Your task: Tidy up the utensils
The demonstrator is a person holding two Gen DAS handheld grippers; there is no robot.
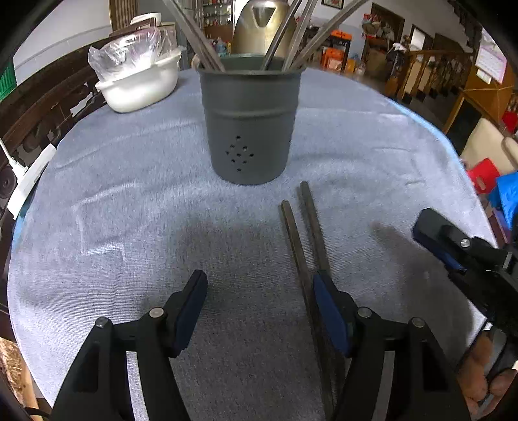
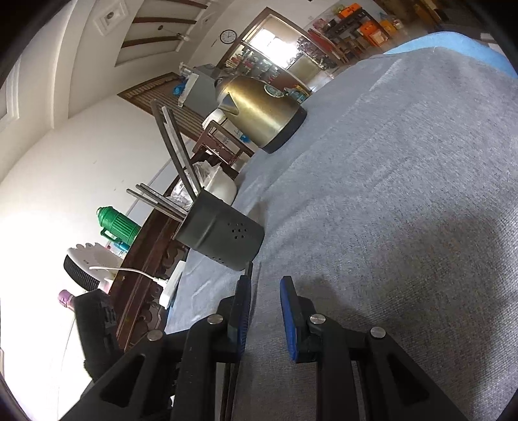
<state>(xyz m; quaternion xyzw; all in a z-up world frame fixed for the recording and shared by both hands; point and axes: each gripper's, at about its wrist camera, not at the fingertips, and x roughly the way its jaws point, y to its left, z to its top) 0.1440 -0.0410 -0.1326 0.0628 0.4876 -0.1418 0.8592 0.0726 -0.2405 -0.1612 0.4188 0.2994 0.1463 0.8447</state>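
Hovering low over the blue-grey cloth (image 1: 129, 200), the left gripper (image 1: 259, 311) has its jaws spread wide with nothing between the pads, a stance that reads as an approach rather than a grip. Its right-hand finger (image 1: 330, 314) lies over or just beside the pair of dark chopsticks (image 1: 301, 246), which rest flat on the cloth, nearly parallel, their far ends pointing toward the holder; I cannot tell whether the finger touches them. Lying side by side like that, the pair could probably be taken together, though slim sticks flat on fabric leave little for a pad to get under. At the right edge of the left wrist view the right gripper (image 1: 433, 239) hangs close by, tilted on its side. In its own view the right gripper (image 2: 265, 311) shows a narrow gap between the pads with only bare cloth in it, so it holds nothing; a thin dark stick, probably one of the pair, runs just outside its left-hand pad. Beyond the chopsticks stands the grey perforated holder (image 1: 249, 129), upright, with several utensils (image 1: 197, 35) leaning out against its rim, which is likely where the loose pair belongs. Farther back sit a white bowl (image 1: 139, 87) under plastic film and a brass-coloured kettle (image 1: 259, 29).
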